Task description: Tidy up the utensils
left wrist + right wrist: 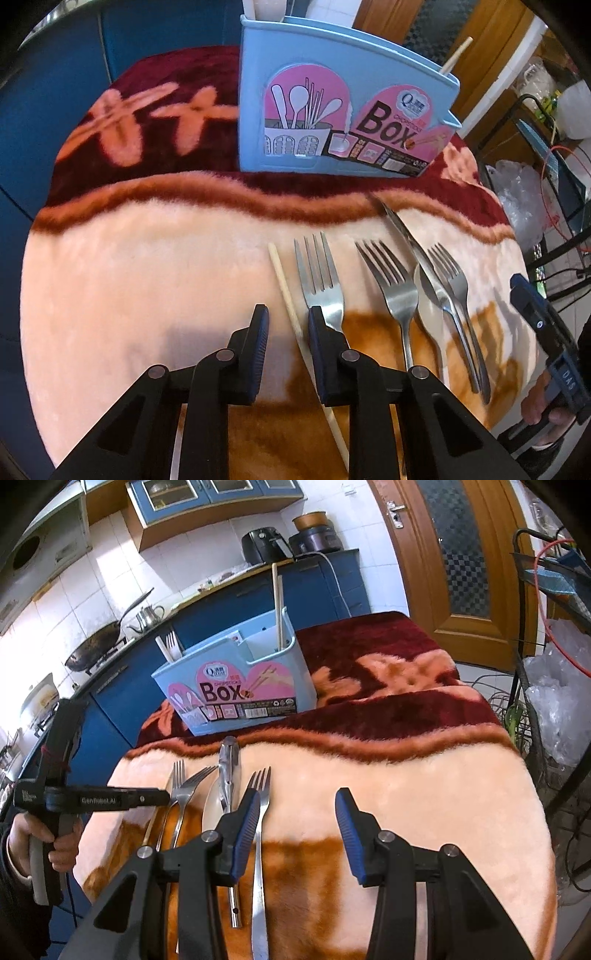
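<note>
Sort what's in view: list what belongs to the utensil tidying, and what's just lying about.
Belongs to the job:
light blue plastic utensil box
pale wooden chopstick
three steel forks
steel spoon
steel knife

Just lying about:
black wok on the stove
steel kettle
black air fryer

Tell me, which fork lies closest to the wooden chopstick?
The leftmost fork, right beside the chopstick; the other two forks lie further right, by the spoon.

Shiny metal forks [321, 280] are lying on a plush, fuzzy blanket [147, 277]; the smooth plastic box [332, 92] is wearing a glossy label.
</note>
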`<state>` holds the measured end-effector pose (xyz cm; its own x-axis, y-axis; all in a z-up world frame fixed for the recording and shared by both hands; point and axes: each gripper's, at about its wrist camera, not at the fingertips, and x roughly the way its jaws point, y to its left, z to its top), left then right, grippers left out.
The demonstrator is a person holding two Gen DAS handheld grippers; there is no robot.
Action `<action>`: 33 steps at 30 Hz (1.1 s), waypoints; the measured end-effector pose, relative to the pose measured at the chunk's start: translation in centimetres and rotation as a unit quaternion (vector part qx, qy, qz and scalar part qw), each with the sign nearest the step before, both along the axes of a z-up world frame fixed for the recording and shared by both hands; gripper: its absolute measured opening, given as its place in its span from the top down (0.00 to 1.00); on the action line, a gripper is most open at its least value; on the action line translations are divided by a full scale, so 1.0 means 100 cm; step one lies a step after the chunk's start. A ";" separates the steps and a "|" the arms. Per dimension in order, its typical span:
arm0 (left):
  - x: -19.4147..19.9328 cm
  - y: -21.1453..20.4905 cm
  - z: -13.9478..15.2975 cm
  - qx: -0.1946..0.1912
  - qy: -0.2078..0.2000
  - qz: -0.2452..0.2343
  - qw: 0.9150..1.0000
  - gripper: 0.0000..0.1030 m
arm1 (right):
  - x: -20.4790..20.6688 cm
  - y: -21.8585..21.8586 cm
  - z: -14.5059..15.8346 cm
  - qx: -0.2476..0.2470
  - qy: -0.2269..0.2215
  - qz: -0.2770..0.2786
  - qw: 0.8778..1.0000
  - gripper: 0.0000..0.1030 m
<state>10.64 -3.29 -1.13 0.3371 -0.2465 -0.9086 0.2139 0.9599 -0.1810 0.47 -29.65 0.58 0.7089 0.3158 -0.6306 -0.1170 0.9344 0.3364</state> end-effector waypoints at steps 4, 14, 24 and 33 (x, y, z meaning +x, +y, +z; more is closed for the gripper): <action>0.003 0.007 0.000 -0.010 -0.001 0.003 1.000 0.91 | 0.007 0.006 -0.002 -0.003 0.016 0.015 1.000 0.55; -0.012 0.043 0.013 -0.097 -0.041 0.020 0.994 0.96 | 0.027 0.023 -0.006 -0.020 0.060 0.048 0.997 0.55; -0.025 0.056 0.054 -0.126 -0.149 0.029 0.980 0.96 | 0.061 0.027 -0.017 -0.016 0.140 0.084 0.986 0.67; -0.028 0.064 0.073 -0.166 -0.203 0.019 0.965 0.96 | 0.088 0.028 -0.019 0.040 0.197 0.142 0.969 0.67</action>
